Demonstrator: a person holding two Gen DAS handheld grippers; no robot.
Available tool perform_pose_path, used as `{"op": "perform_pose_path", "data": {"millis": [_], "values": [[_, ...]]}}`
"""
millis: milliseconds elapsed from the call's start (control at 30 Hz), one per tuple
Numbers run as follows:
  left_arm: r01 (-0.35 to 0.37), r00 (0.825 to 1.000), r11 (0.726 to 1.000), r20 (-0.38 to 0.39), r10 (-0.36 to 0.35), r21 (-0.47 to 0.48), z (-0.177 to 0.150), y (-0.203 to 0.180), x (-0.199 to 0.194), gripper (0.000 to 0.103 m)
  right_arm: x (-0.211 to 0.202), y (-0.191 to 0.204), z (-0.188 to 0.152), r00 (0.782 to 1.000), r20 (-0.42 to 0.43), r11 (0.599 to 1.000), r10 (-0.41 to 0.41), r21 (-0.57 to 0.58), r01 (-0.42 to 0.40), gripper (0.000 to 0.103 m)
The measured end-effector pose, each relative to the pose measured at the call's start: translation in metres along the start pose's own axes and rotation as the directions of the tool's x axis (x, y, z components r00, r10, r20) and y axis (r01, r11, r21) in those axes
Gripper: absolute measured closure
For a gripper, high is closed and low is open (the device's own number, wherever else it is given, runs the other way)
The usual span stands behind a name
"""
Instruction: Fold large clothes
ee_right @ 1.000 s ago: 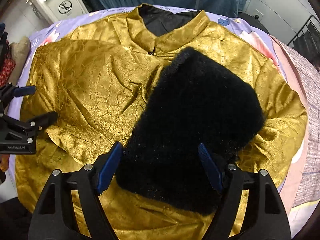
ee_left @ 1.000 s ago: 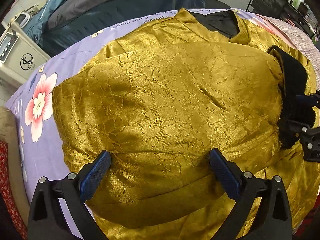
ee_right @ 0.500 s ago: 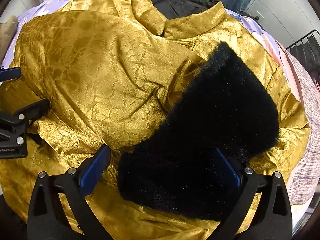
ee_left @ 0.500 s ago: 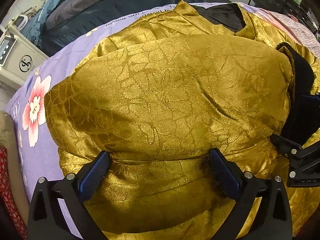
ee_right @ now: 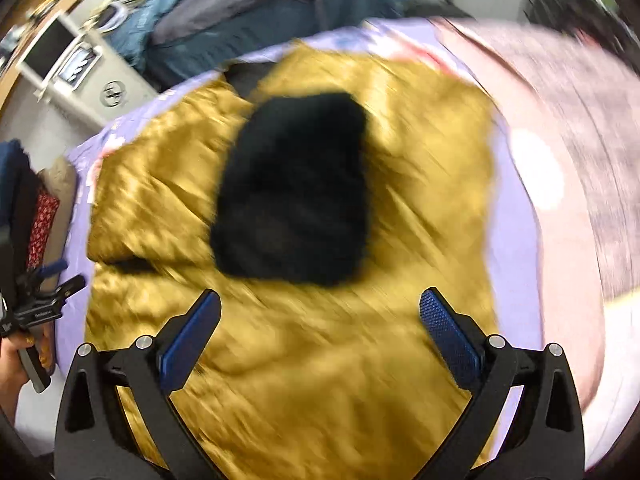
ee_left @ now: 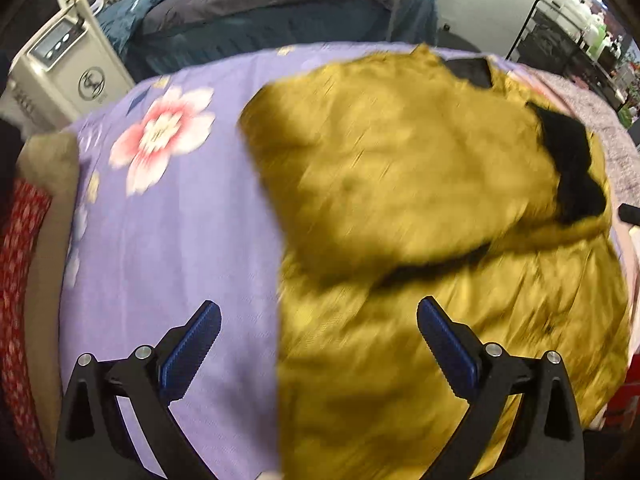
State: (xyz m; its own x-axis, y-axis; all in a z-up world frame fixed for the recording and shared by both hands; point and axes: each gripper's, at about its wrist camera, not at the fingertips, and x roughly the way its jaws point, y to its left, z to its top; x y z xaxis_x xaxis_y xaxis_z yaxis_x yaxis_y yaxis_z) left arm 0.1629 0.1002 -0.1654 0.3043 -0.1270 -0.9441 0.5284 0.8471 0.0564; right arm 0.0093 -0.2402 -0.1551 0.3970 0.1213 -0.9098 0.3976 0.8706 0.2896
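A gold satin jacket (ee_left: 400, 184) (ee_right: 420, 168) lies on the lilac flowered bedsheet (ee_left: 168, 240), both sleeves folded in over its chest. The black fur cuff (ee_right: 296, 188) (ee_left: 572, 168) of one sleeve rests on the middle. My left gripper (ee_left: 318, 330) hangs open above the jacket's left edge, nothing between its blue pads. My right gripper (ee_right: 320, 320) is open above the lower gold panel, apart from the cloth. The left gripper (ee_right: 60, 276) also shows at the left edge of the right wrist view. Both views are motion-blurred.
A white appliance (ee_left: 68, 72) stands at the bed's far left corner. Blue and grey bedding (ee_left: 280, 4) is piled behind. A black wire rack (ee_left: 568, 52) stands at the far right. A pink patterned blanket (ee_right: 580, 152) covers the bed's right side. Red patterned cloth (ee_left: 20, 280) lies left.
Both grippers have pulled back from the jacket and risen, the left sliding left over bare sheet. The folded sleeves stay lying on the chest. The right jaws have widened.
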Motion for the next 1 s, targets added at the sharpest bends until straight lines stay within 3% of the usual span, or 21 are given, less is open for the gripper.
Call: {"op": "perform_pose_path", "data": {"millis": [133,167,200,333,433,633,667,700,733,900,1000], "values": [[0.007,0.998,0.999,-0.064,-0.01,-0.043,-0.05,0.027,-0.002,0.012,-0.002,-0.053,-0.037,0.998,-0.059,0.995,-0.009,0.094,0.014,0.005],[0.012,0.997,0.998,-0.072,-0.016,-0.054,-0.059,0.034,-0.004,0.017,-0.004,-0.064,-0.048,0.997,-0.072,0.995,-0.025,0.099,0.032,0.006],[0.026,0.996,0.997,-0.085,-0.031,-0.069,-0.068,0.039,-0.005,0.025,-0.007,-0.073,-0.058,0.996,-0.08,0.994,-0.037,0.097,0.045,0.006],[0.092,0.985,0.991,-0.139,-0.104,-0.092,-0.093,0.046,0.0,0.032,-0.009,-0.101,-0.089,0.991,-0.127,0.994,-0.051,0.088,0.062,0.012],[0.118,0.976,0.991,-0.177,-0.126,-0.055,-0.106,0.041,0.006,0.033,-0.006,-0.118,-0.113,0.986,-0.168,0.992,0.012,0.124,0.009,0.026],[0.188,0.955,0.982,-0.229,-0.191,-0.035,-0.12,0.031,0.018,0.035,-0.005,-0.129,-0.135,0.981,-0.171,0.987,0.094,0.147,-0.069,0.027],[0.192,0.953,0.981,-0.231,-0.193,-0.028,-0.121,0.03,0.018,0.035,-0.006,-0.128,-0.137,0.978,-0.174,0.985,0.113,0.147,-0.088,0.033],[0.197,0.952,0.98,-0.234,-0.195,-0.017,-0.123,0.028,0.019,0.035,-0.005,-0.127,-0.138,0.972,-0.188,0.983,0.138,0.143,-0.112,0.044],[0.203,0.951,0.979,-0.238,-0.199,-0.01,-0.124,0.026,0.019,0.036,-0.006,-0.127,-0.141,0.964,-0.209,0.981,0.165,0.139,-0.137,0.048],[0.26,0.932,0.966,-0.261,-0.252,-0.005,-0.145,0.021,0.013,0.045,-0.002,-0.12,-0.163,0.933,-0.315,0.984,0.174,0.081,-0.156,0.051],[0.282,0.921,0.96,-0.279,-0.271,-0.003,-0.16,0.019,0.01,0.046,-0.003,-0.125,-0.179,0.917,-0.337,0.976,0.211,0.115,-0.183,0.055]]}}
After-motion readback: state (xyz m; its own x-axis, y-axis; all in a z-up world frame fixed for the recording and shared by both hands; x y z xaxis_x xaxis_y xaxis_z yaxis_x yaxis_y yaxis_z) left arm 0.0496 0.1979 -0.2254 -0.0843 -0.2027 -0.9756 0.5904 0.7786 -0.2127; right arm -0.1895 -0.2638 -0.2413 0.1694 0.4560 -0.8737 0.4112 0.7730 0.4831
